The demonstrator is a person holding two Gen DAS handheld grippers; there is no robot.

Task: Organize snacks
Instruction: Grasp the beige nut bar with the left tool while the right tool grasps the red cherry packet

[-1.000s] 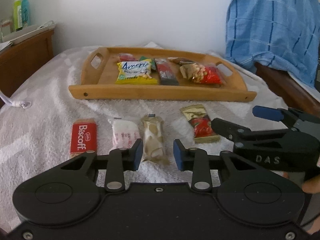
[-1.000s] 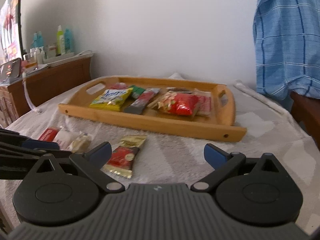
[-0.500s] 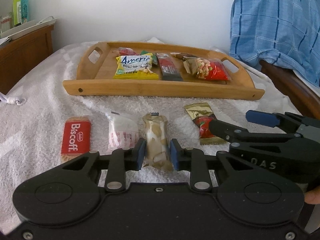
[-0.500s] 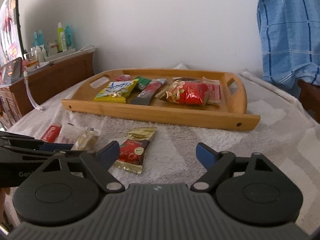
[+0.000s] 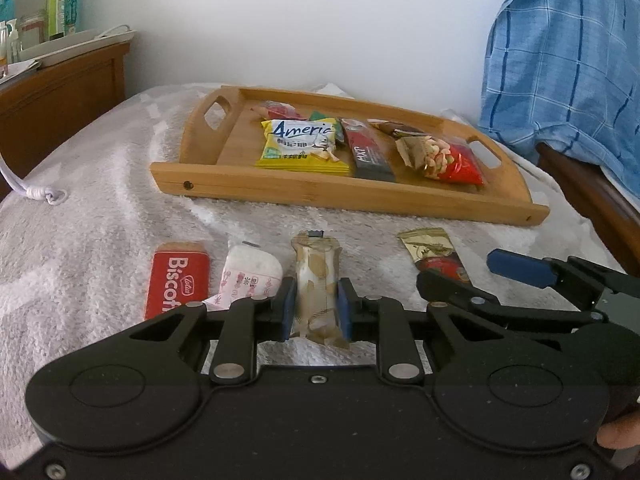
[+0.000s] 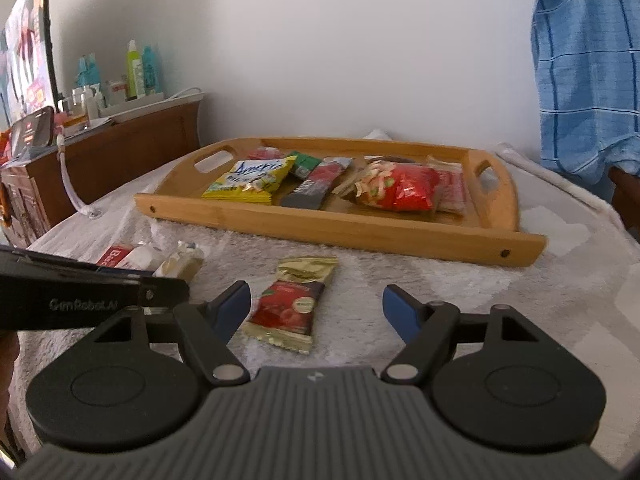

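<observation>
Left tongs (image 5: 316,312), just closing, clamp the beige-and-white wrapped snack bar (image 5: 318,280) at lower centre; right tongs (image 6: 316,312), narrowing, stand apart around the red-and-gold snack packet (image 6: 292,304).

Black hand-held gripper (image 5: 316,312), blue fingertip pads (image 5: 520,270), silver pivot screws.
</observation>
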